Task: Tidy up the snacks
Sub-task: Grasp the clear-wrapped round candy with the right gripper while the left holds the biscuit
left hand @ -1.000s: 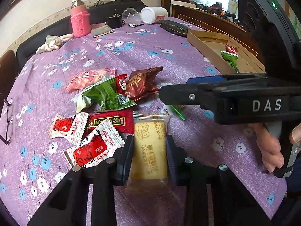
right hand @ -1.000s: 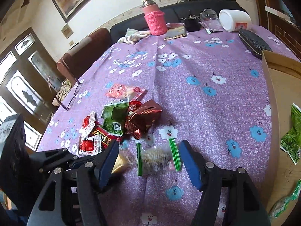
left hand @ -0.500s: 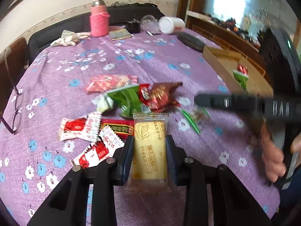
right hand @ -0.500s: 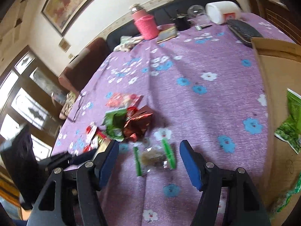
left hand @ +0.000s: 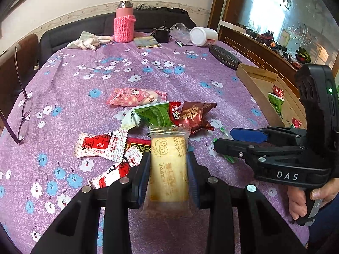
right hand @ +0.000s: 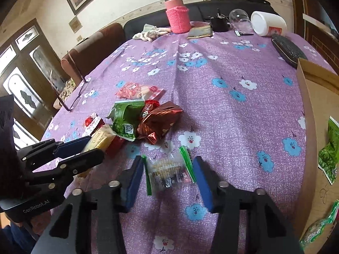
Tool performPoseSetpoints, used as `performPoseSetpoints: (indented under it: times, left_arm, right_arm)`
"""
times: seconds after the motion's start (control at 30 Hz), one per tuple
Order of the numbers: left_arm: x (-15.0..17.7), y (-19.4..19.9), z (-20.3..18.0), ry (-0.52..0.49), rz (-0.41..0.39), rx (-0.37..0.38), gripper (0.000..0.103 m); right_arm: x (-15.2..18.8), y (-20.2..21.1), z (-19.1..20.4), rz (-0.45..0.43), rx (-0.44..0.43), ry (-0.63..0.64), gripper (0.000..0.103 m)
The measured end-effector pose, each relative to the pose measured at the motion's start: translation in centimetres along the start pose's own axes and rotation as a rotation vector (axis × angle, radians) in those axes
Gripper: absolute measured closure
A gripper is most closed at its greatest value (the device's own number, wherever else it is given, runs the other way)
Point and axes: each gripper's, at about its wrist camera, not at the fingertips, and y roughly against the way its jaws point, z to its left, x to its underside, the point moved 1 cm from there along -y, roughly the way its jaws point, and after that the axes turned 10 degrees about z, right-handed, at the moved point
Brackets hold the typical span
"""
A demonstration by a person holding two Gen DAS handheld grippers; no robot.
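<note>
Snacks look light and crinkly: left gripper (left hand: 168, 174) pinches the yellow biscuit pack (left hand: 169, 169) mid-body; right gripper (right hand: 167, 177) is closing around the clear green-edged packet (right hand: 167, 171), best squeezed gently.

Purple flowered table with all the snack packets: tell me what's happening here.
A person is sorting snacks with handheld tongs. The left tongs are shut on a yellow biscuit packet. The right tongs are closing around a clear cracker packet with green edges lying on the purple flowered tablecloth; the pads do not press it yet. More packets remain piled, and a few lie in the cardboard box.
</note>
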Motion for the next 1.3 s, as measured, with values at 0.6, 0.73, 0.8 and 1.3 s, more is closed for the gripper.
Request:
performPoseSetpoints:
  times: [0.6,0.73,0.8,1.3]
  left_arm:
    - [0.0,0.1,0.0,0.005,-0.008,-0.005,0.071]
    - [-0.1,0.3,0.2,0.013,-0.013,-0.002,0.071]
    - [-0.1,0.4,0.4,0.02,-0.017,0.0,0.071]
    - [-0.3,0.9,0.7,0.034,-0.034,0.007,0.071]
  right_arm:
    - [-0.4,2.4,-1.2,-0.073,-0.067,-0.065,0.044]
    - [-0.3,1.7,-0.6,-0.032,-0.088,-0.033,0.043]
    - [0.1,1.1,0.5,0.003,-0.07,0.003,0.043]
    - [0.1,0.4,-2.1,0.14,-0.228,-0.413,0.043]
